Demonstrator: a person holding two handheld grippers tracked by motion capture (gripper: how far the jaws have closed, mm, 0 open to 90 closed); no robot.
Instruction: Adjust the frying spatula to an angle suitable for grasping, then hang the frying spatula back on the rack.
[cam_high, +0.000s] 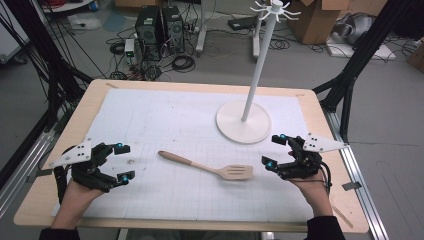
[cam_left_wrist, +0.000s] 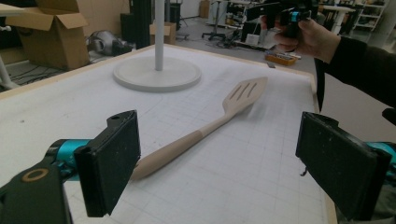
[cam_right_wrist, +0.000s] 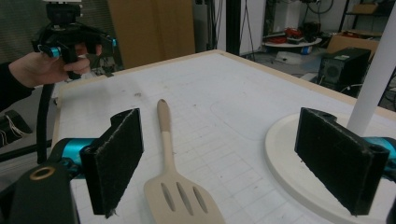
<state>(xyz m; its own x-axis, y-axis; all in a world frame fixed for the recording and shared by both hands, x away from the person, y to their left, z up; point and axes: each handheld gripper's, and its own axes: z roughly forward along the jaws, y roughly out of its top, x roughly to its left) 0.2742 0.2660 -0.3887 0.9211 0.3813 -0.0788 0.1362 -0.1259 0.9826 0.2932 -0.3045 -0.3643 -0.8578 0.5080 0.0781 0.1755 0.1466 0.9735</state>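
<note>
A beige slotted spatula (cam_high: 207, 167) lies flat on the white mat (cam_high: 165, 120), handle toward the left, slotted blade toward the right. In the left gripper view the spatula (cam_left_wrist: 205, 128) runs away between the jaws. In the right gripper view its blade (cam_right_wrist: 180, 200) lies close in front. My left gripper (cam_high: 123, 162) stands open near the mat's left edge, left of the handle tip, holding nothing. My right gripper (cam_high: 274, 151) stands open just right of the blade, holding nothing. A white stand (cam_high: 245, 120) with a round base and a tall pole rises behind the blade.
The wooden table edge (cam_high: 55, 150) frames the mat. The stand's hooked top (cam_high: 274, 10) reaches high above the table. Computer towers (cam_high: 160, 30), cables and cardboard boxes (cam_high: 320, 20) sit on the floor beyond. Black frame struts (cam_high: 350, 75) rise at both sides.
</note>
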